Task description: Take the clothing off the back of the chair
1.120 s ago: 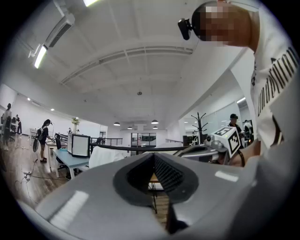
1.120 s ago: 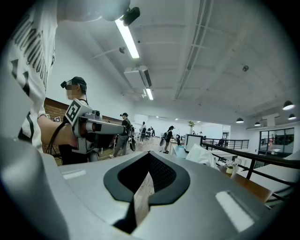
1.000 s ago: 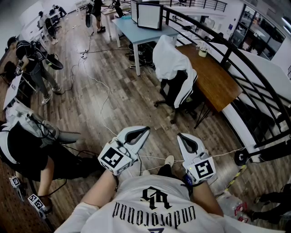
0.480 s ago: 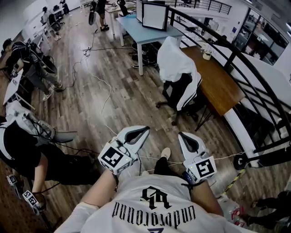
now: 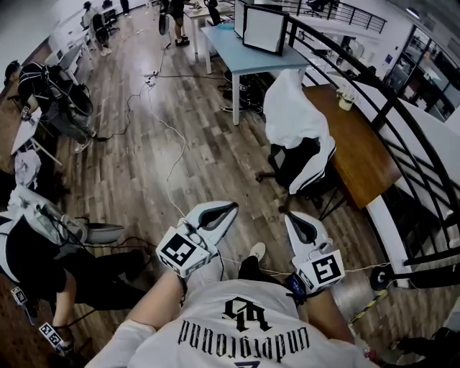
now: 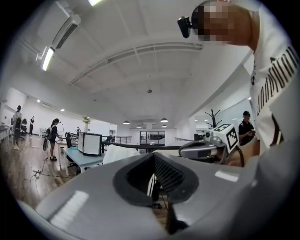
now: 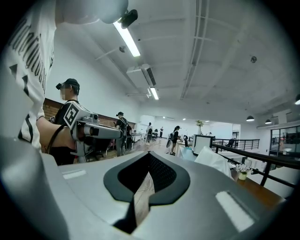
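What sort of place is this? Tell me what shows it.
Probably an open-plan office or lab. A blue desk carries a monitor, a swivel chair draped with clothing stands at a brown desk, and other people work further off.

Wood floor (image 5: 136,172), white cable (image 5: 175,151) snaking across it. Blue table (image 5: 233,52) at top, monitor (image 5: 264,30) standing on it. Brown table (image 5: 363,154) just beside black railing (image 5: 392,108); cup (image 5: 346,100) near table's far end. Person (image 5: 50,93) standing at left, another (image 5: 36,259) bent low at lower left. More people (image 5: 175,18) at far end.
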